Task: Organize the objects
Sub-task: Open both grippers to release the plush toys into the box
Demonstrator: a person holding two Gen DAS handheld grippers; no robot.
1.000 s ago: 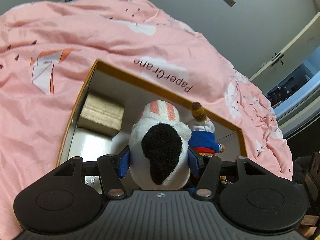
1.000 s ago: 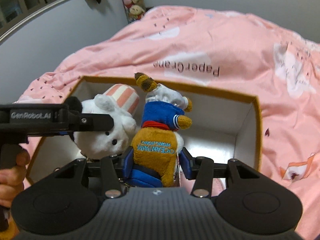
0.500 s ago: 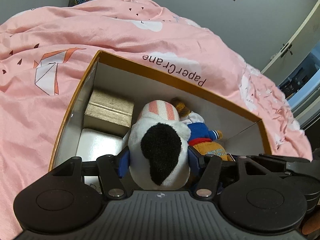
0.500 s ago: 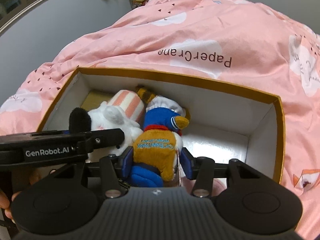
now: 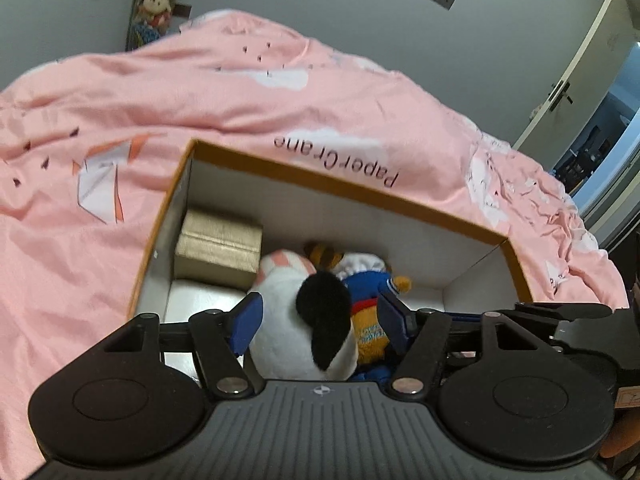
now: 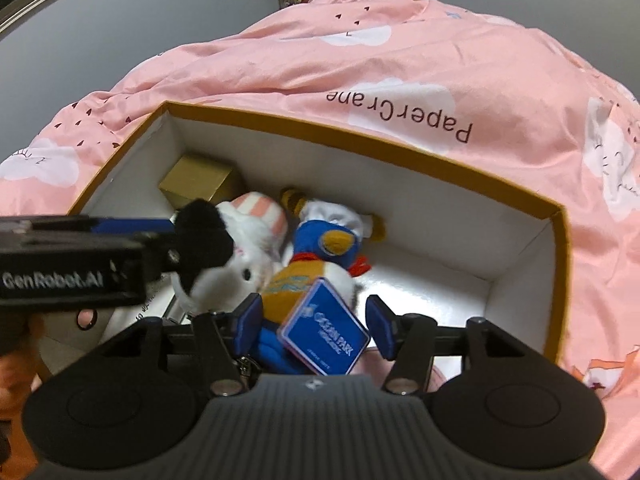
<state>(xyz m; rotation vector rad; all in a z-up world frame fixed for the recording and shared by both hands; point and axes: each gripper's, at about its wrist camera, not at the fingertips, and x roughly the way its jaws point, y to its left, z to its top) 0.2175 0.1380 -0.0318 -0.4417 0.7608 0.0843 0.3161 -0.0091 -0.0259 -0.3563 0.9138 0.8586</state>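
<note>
Toys are going into a box (image 6: 420,152), which sits on a bed under a pink quilt (image 5: 200,92). We hold one gripper in each hand, both reaching down into the box from its near side.

Largest first: the quilt fills most of both views, and the orange-rimmed, white-walled box lies open on it. Inside, a gold carton (image 5: 218,246) stands in the far left corner. Beside it lie a white plush (image 5: 292,320) with a black ear and a blue-jacketed plush (image 6: 320,256) with a blue tag, the two touching.

Our left gripper (image 5: 320,320) has the white plush between its fingers, and our right gripper (image 6: 314,320) has the other; both sets of fingers are opening and look clear of the toys.

We judge this step nearly done: both toys rest in the box, and only drawing back remains. The right half of the box floor is bare, so there is room there. The near wall and the two grippers sit close together, so we would lift out carefully.
</note>
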